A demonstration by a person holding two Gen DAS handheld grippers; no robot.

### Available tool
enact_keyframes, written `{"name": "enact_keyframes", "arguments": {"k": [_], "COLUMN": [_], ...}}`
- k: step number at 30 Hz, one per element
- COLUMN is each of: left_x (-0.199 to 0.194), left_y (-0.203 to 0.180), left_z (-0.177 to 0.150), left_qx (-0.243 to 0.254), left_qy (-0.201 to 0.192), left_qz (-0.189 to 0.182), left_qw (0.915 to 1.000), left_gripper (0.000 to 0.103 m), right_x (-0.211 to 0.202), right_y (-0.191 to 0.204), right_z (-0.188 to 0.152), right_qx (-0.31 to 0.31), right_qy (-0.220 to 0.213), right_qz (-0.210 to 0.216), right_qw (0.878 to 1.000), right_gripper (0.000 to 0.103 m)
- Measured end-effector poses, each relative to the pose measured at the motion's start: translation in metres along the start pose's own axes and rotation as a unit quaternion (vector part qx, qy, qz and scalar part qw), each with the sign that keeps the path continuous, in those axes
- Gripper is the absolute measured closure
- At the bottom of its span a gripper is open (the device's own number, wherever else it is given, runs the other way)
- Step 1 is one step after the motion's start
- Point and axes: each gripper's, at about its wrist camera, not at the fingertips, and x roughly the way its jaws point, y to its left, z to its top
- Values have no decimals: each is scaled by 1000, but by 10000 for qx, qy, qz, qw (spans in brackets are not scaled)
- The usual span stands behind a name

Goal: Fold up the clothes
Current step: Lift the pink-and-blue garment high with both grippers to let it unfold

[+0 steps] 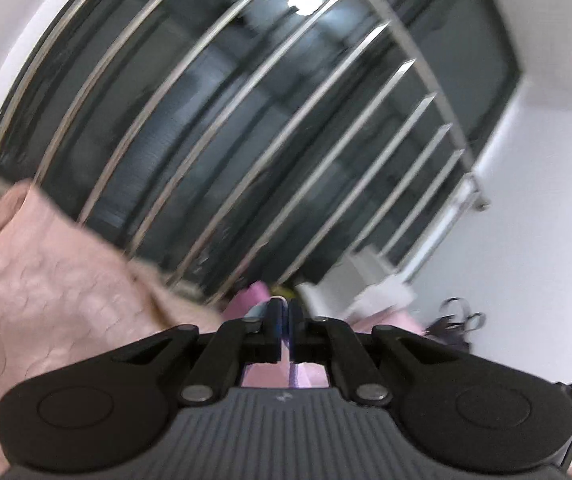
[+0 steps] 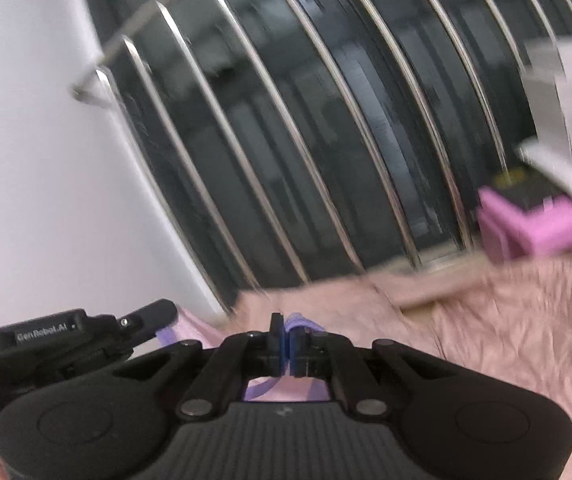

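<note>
The left gripper (image 1: 285, 307) is pressed together on a pink garment (image 1: 278, 376), which shows between and under its fingers. The right gripper (image 2: 286, 326) likewise pinches the pink garment (image 2: 262, 392) by its purple trim. A barred window (image 1: 246, 120) fills the far view, with a pink quilt (image 2: 506, 320) near right

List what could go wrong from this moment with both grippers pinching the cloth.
1. The left gripper and right gripper each pinch only a thin edge of the lilac garment; it may slip out.
2. The frames are blurred, suggesting fast motion; the cloth could snag the metal window bars close ahead.
</note>
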Motion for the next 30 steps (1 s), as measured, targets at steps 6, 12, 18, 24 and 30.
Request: {"name": "enact_keyframes", "arguments": {"k": [6, 12, 18, 24, 30], "left_x": [-70, -119, -157, -115, -24], "left_y": [-62, -98, -135, -108, -29], "left_z": [23, 56, 86, 97, 86], "left_qx": [632, 825, 1296, 1313, 1112], "left_qy": [-548, -975, -1357, -1155, -471], "left_qz": [-211, -313, -229, 260, 959], "left_qw": [9963, 9913, 9820, 9842, 9880], "left_gripper": [101, 101, 101, 101, 101], "right_x": [-69, -113, -153, -100, 29], "right_y": [76, 134, 178, 180, 124], "right_z": [46, 79, 106, 115, 85], "right_qx": [-638, -1333, -1717, -1773, -1528], "right_qy": [-617, -1048, -1415, -1008, -100], "right_qz": [284, -4, -38, -343, -806], "right_qw": [9957, 9855, 9749, 9784, 9849], "right_gripper": [101, 101, 101, 101, 101]}}
